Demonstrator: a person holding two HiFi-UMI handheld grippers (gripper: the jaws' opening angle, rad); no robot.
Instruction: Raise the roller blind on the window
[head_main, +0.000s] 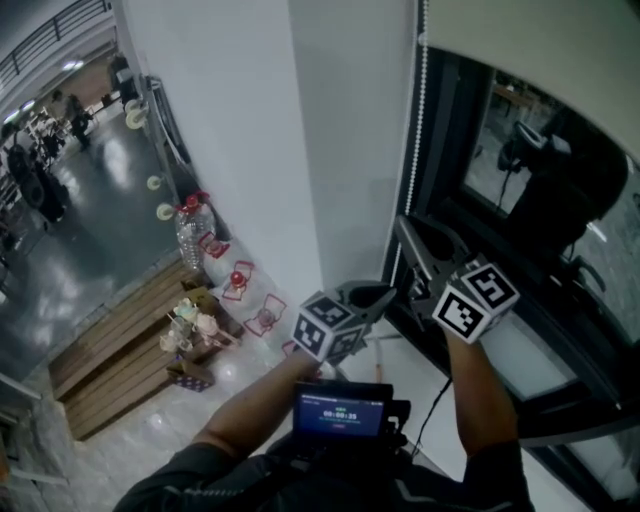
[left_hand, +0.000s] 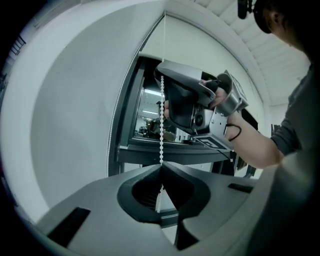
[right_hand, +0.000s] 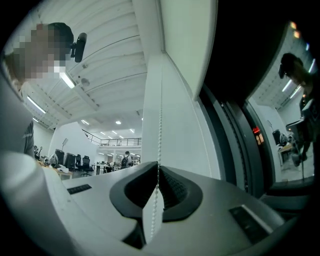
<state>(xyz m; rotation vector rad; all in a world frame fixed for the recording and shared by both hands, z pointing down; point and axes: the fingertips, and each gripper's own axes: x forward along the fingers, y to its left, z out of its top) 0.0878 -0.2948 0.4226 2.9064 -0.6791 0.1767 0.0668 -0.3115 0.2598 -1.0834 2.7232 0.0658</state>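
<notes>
A white bead chain (head_main: 420, 110) hangs beside the dark window frame, under the beige roller blind (head_main: 540, 50). My right gripper (head_main: 403, 224) is the higher one, and its jaws are shut on the chain (right_hand: 160, 125), which runs on down between them. My left gripper (head_main: 390, 293) sits just below it and is also shut on the bead chain (left_hand: 161, 125), pinched at the jaw tips (left_hand: 161, 166). The left gripper view shows the right gripper (left_hand: 190, 100) held in a hand above, against the chain. The blind (left_hand: 200, 45) covers the upper part of the window.
A white pillar (head_main: 270, 150) stands left of the window frame (head_main: 450, 160). Far below on the floor are a water bottle (head_main: 192, 232), a box of small things (head_main: 195, 335) and wooden steps (head_main: 120, 350). A small screen (head_main: 342, 410) sits at the person's chest.
</notes>
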